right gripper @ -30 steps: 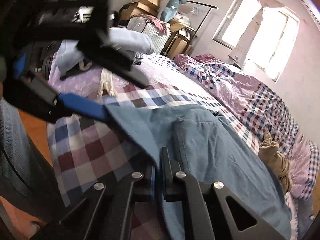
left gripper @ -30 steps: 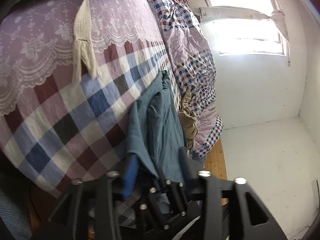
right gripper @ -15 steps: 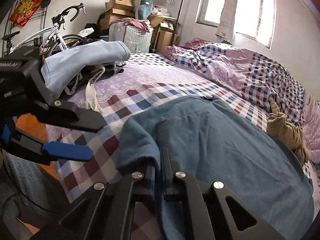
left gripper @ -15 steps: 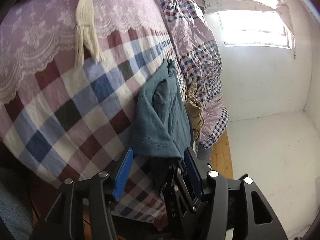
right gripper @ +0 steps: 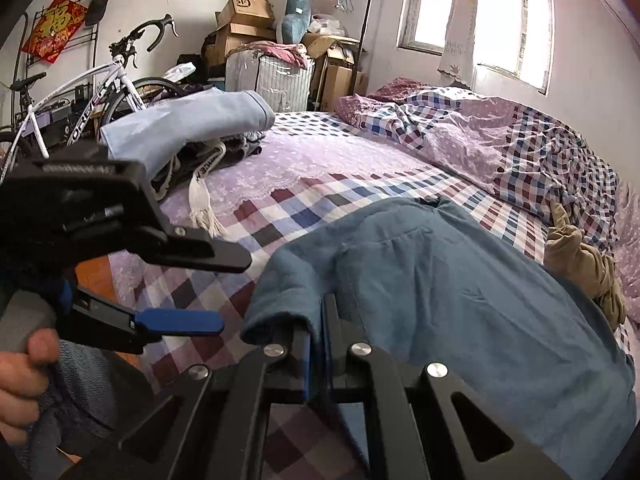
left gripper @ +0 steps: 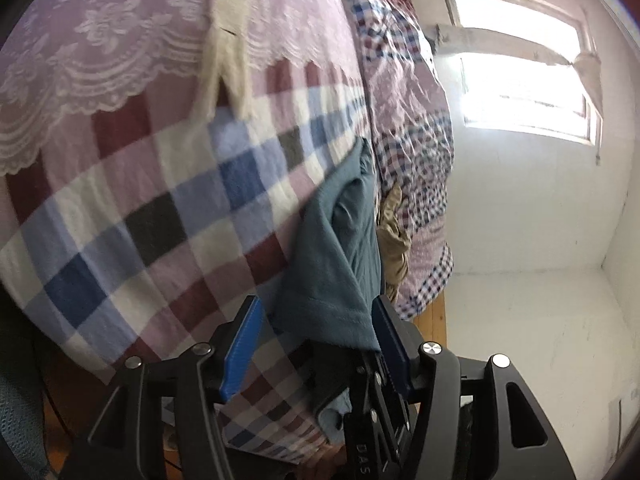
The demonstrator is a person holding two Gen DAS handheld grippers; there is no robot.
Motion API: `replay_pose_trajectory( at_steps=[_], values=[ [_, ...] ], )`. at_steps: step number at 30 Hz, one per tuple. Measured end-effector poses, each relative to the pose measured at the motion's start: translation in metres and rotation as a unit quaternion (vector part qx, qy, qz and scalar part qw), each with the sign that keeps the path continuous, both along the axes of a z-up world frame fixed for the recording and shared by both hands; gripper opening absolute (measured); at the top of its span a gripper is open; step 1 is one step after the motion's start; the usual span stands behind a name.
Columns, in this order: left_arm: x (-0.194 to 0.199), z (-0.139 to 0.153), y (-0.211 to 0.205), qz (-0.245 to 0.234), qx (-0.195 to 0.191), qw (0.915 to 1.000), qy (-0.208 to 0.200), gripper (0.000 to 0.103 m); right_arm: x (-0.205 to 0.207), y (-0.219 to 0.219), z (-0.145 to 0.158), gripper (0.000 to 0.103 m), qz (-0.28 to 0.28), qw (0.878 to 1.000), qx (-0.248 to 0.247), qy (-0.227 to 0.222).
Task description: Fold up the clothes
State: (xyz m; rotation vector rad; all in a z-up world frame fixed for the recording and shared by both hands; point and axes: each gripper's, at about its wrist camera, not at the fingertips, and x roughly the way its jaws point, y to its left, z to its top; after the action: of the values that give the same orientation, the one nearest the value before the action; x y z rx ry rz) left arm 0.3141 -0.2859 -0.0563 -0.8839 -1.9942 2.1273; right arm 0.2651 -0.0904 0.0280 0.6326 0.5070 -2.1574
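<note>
Pinching the teal shirt [right gripper: 460, 300] at its near edge, our right hand-held gripper [right gripper: 316, 320] stays clenched on the cloth. Our left hand-held gripper [left gripper: 316, 340] is opening, pads clear of the fabric between them, above the checked bed [left gripper: 140, 200]

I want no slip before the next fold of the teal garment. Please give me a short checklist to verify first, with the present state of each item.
1. Right gripper clamped on the teal garment edge: ok, jaws shut on the fabric.
2. Left gripper let go: ok, jaws are opening; in the right wrist view no cloth lies between them.
3. Garment lies on the checked bedspread, not hanging off: cannot tell, the near edge is hidden.
4. Tan garment clear of the teal one: not ok, it touches the far side.
5. Clothes pile out of the way: ok.
</note>
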Motion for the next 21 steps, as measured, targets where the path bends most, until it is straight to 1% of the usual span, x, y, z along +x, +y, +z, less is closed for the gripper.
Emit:
replay_pose_trajectory(
  at_steps=[3, 8, 15, 18, 21],
  values=[
    [0.002, -0.004, -0.003, 0.008, 0.016, 0.9998, 0.005, 0.060, 0.001, 0.000, 0.004, 0.003, 0.002, 1.000, -0.010, -0.010],
    [-0.005, -0.012, 0.006, 0.002, 0.061, 0.9978, 0.026, 0.061, 0.001, 0.000, 0.008, 0.003, 0.002, 0.999, -0.021, -0.027],
    [-0.014, -0.023, 0.021, 0.004, 0.137, 0.9887, 0.061, 0.061, -0.003, 0.002, 0.006, 0.003, -0.004, 0.999, -0.025, -0.048],
    [-0.016, -0.025, 0.024, 0.006, 0.157, 0.9853, 0.068, 0.061, -0.003, 0.003, 0.004, 0.003, -0.005, 0.998, -0.026, -0.055],
    [-0.017, -0.027, 0.026, 0.012, 0.167, 0.9836, 0.066, 0.061, -0.002, 0.002, 0.003, 0.003, -0.003, 0.998, -0.023, -0.055]
  ],
)
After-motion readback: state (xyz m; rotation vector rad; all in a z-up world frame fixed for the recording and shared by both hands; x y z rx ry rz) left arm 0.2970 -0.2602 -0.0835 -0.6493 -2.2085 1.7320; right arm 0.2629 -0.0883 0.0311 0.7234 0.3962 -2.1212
